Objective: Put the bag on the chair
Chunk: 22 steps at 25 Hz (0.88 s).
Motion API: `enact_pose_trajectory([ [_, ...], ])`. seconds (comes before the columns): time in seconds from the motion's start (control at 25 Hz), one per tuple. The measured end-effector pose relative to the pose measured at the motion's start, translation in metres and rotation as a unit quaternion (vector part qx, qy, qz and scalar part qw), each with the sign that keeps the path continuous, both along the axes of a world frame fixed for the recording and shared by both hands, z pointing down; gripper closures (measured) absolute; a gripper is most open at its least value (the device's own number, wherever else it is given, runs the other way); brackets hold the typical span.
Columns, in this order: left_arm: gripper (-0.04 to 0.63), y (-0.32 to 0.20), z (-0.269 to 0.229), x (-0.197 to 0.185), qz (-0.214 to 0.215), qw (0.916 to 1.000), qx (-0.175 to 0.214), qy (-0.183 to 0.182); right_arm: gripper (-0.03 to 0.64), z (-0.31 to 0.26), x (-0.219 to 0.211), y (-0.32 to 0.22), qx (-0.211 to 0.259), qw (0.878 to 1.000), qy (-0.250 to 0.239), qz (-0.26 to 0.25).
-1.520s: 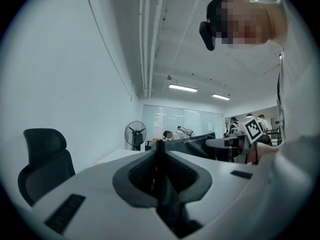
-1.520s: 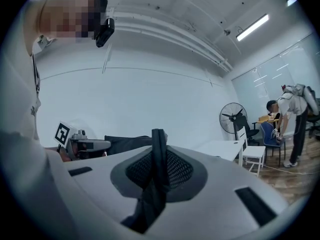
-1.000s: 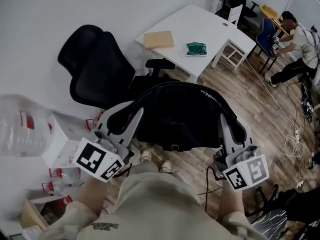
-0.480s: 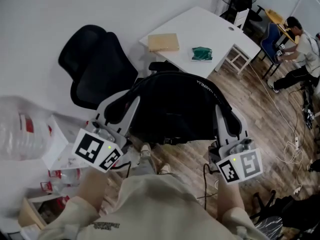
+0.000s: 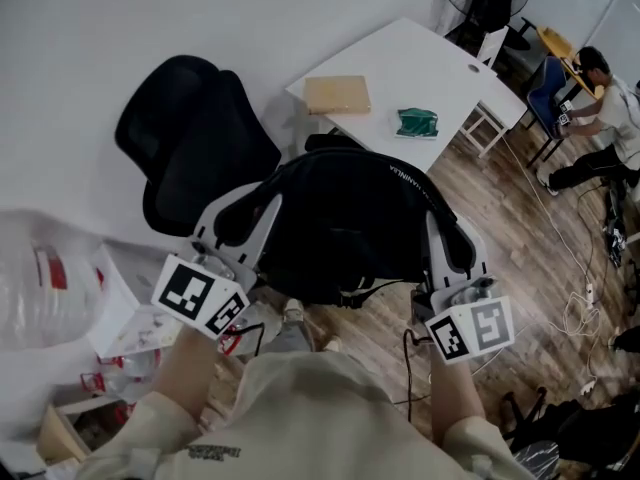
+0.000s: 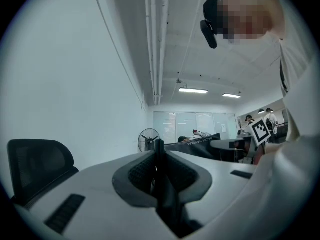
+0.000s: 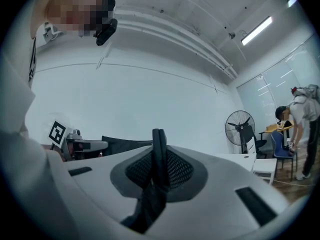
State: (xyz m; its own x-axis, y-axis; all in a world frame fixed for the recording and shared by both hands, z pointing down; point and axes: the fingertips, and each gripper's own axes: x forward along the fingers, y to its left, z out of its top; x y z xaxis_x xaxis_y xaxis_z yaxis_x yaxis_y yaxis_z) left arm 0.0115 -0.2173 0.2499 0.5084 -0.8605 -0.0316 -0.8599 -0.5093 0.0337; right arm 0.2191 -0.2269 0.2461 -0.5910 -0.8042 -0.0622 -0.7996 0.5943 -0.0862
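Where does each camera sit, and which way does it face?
Head view: on the person's head, facing steeply down at the black bag held by left gripper and right gripper near the office chair; shirt and forearms show.
Left gripper view: on the left gripper, looking up along jaws shut on a bag strap; sleeve at right.
Right gripper view: on the right gripper, likewise along jaws shut on a strap; torso at left.
Shared: both gripper views show the standing fan and the other gripper's marker cube.
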Motion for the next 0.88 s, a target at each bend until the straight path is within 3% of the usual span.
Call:
enact_pose_trajectory([
  [0.28, 0.527, -0.068, 0.029, -0.049, 0.01, 0.9997, -0.02, -0.01, 0.555, 0.023, -0.049, -0.066, -0.019, 1.0, 0.014, 0.011],
  [0.88, 0.526, -0.164, 0.158, -0.123, 0.008, 0.9942, -0.103, -0.031, 0.555, 0.14, -0.12, -0.166, -0.084, 0.996, 0.03, 0.007],
])
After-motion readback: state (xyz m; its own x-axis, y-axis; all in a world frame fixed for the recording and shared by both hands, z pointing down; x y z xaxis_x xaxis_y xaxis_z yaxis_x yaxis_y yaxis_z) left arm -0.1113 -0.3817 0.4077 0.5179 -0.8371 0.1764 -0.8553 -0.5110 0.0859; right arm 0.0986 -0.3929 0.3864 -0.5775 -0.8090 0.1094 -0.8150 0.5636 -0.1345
